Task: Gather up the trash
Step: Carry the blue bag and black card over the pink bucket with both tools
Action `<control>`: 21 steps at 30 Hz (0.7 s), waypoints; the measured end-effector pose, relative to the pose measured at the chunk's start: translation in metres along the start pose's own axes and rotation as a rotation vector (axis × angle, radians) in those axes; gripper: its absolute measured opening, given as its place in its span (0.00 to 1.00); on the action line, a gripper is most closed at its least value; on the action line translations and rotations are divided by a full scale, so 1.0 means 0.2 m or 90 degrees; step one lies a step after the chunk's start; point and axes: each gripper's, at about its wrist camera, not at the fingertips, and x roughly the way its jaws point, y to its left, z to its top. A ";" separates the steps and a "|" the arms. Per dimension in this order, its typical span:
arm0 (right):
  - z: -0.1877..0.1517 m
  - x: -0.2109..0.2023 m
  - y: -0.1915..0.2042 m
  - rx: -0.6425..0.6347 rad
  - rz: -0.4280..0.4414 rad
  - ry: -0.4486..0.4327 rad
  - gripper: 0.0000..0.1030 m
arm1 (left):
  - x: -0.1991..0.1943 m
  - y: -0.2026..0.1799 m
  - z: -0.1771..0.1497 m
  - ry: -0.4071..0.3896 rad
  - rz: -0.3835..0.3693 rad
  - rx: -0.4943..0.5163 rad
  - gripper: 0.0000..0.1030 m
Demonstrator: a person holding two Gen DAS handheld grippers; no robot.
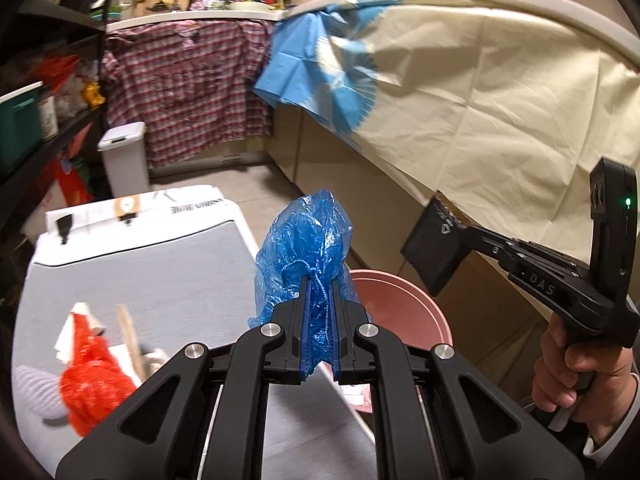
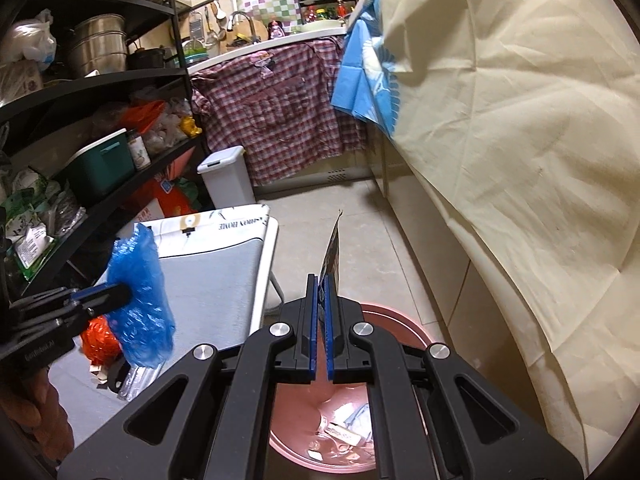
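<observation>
A person stands in a cluttered kitchen with a two-finger gripper in each hand. The left gripper (image 1: 320,280) is closed tight on a crumpled blue plastic bag (image 1: 306,240), which bulges up above its fingertips and hangs over the edge of a grey-topped table (image 1: 140,268). The right gripper (image 2: 322,280), clamped fully together, pinches a flat dark wrapper (image 2: 331,254) that stands upright from its tips. Directly below both grippers, on the tiled floor, sits a pink bucket (image 2: 400,328) with scraps of paper and wrappers already at its bottom. On the table lie more pieces of rubbish: a red plastic bag (image 1: 94,380), white paper and a wooden stick. A cream cloth (image 1: 500,92) drapes over the counter to the right.
</observation>
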 end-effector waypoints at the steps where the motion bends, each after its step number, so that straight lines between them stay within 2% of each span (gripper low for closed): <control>1: 0.00 0.00 -0.01 0.003 -0.002 0.002 0.03 | 0.02 -0.02 0.00 0.003 -0.004 0.003 0.07; 11: -0.01 0.04 -0.03 0.004 -0.016 0.015 0.03 | 0.20 -0.17 -0.05 0.039 -0.025 0.038 0.07; 21: -0.01 0.06 -0.05 0.010 -0.018 0.021 0.03 | 0.28 -0.16 -0.06 0.055 -0.023 0.033 0.07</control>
